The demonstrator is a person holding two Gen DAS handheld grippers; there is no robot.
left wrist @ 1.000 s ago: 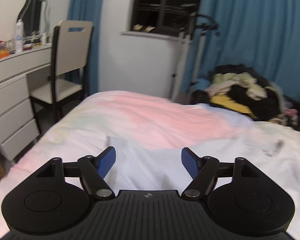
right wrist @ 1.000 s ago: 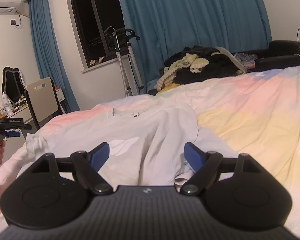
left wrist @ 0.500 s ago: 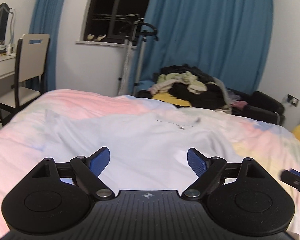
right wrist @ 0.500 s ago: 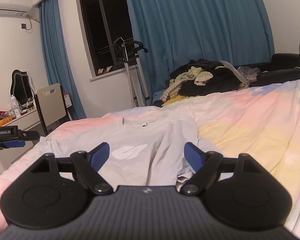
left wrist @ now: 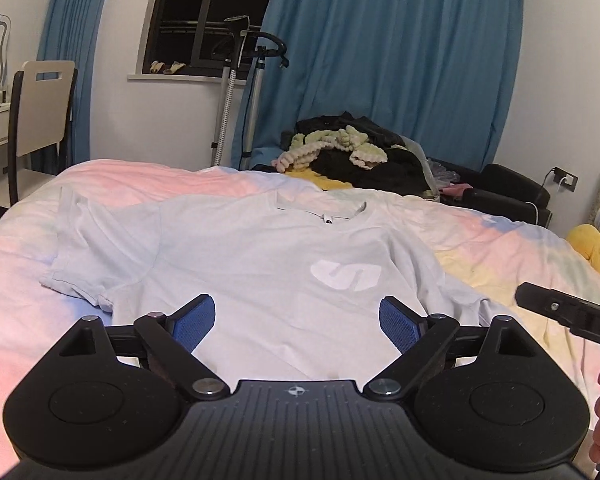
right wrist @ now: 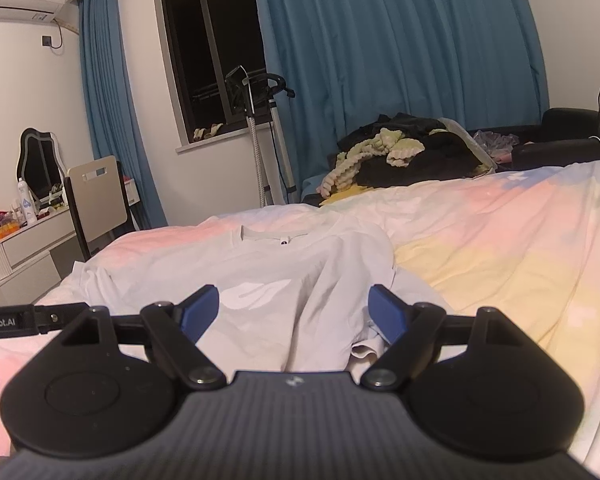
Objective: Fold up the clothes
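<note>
A white T-shirt with a white chest logo lies front up on the bed, collar away from me. Its left sleeve is spread out; its right side is bunched. My left gripper is open and empty, above the shirt's lower part. My right gripper is open and empty, above the shirt's lower right, near a rumpled hem. The right gripper's body shows at the right edge of the left wrist view; the left gripper's body shows at the left edge of the right wrist view.
The bed has a pastel pink, yellow and blue cover. A pile of dark and green clothes lies beyond the bed. A chair and white dresser stand at left. A garment steamer stand is by the window.
The left wrist view has swung right from the chair and dresser side and now faces the whole shirt. The right gripper has risen slightly. Both grippers stayed open.
</note>
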